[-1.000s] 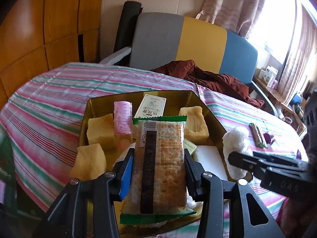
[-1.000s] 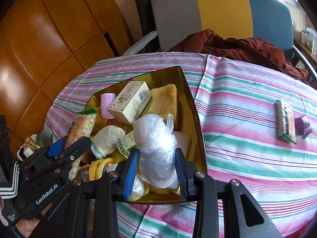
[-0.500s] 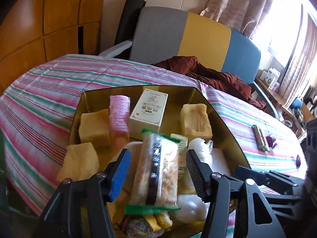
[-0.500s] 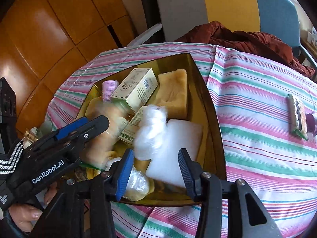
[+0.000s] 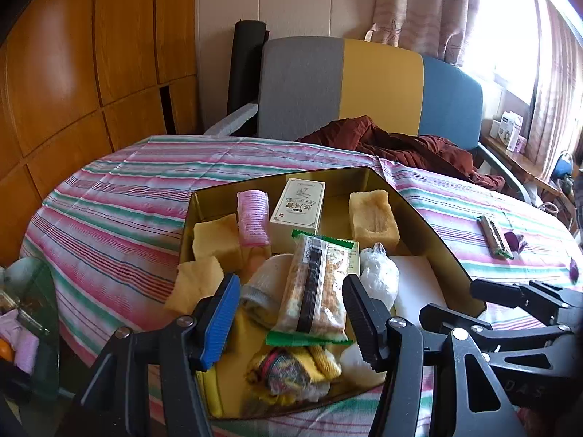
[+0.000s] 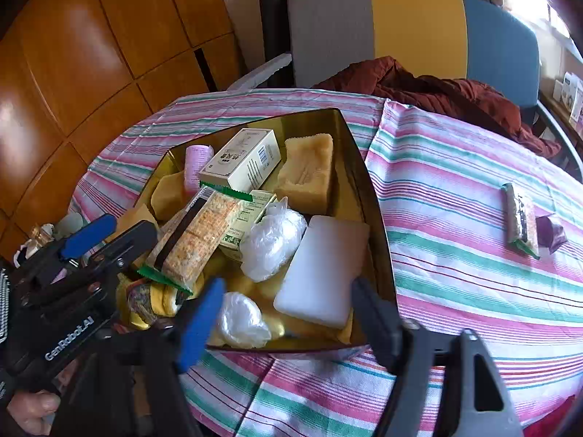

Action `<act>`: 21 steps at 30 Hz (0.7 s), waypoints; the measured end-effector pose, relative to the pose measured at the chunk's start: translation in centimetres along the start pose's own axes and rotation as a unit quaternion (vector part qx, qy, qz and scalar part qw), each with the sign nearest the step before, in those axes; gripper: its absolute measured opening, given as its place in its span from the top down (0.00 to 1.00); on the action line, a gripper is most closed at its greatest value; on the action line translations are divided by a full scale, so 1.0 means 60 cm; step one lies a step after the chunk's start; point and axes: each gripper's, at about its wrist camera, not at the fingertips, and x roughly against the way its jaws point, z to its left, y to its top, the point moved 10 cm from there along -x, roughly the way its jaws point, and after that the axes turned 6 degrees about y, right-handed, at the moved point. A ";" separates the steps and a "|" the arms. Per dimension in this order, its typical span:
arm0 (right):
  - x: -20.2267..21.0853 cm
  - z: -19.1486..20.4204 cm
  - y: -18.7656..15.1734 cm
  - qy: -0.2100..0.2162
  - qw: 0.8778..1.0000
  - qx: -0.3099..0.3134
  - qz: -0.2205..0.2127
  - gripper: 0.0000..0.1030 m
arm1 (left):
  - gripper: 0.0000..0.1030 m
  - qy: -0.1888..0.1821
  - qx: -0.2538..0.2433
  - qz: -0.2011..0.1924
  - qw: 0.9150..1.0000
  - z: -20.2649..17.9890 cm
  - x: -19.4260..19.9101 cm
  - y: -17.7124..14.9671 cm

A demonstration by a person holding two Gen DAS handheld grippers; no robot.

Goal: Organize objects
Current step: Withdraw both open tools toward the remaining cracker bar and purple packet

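Observation:
A gold tray (image 5: 430, 229) (image 6: 368, 182) on the striped table holds many items. A cracker packet (image 5: 315, 291) (image 6: 198, 235) lies on top of the pile, with a white plastic bag (image 5: 379, 278) (image 6: 271, 238) beside it. A white box (image 5: 298, 204) (image 6: 242, 162), yellow sponges (image 5: 371, 216), a pink roll (image 5: 251, 218) and a white block (image 6: 322, 269) also lie in the tray. My left gripper (image 5: 291, 317) is open and empty just behind the packet. My right gripper (image 6: 288, 317) is open and empty over the tray's near edge.
A second cracker packet (image 6: 521, 218) and a purple wrapper (image 6: 552, 233) lie on the tablecloth to the right. A chair (image 5: 364, 87) with a dark red cloth (image 6: 437, 91) stands behind the table. A side stand with small items (image 5: 22, 327) is at the left.
My left gripper opened and let the cracker packet drop onto the pile. My right gripper opened and released the white plastic bag into the tray. Both pulled back.

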 end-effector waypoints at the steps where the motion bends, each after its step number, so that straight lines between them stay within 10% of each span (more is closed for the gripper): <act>1: 0.002 0.000 -0.001 -0.003 1.000 0.002 -0.001 0.25 | 0.42 0.002 -0.002 -0.002 1.000 0.001 0.004 -0.001; 21: 0.053 -0.079 -0.012 -0.046 0.998 -0.041 -0.024 0.24 | 0.33 -0.019 -0.042 -0.016 0.999 -0.055 0.049 -0.015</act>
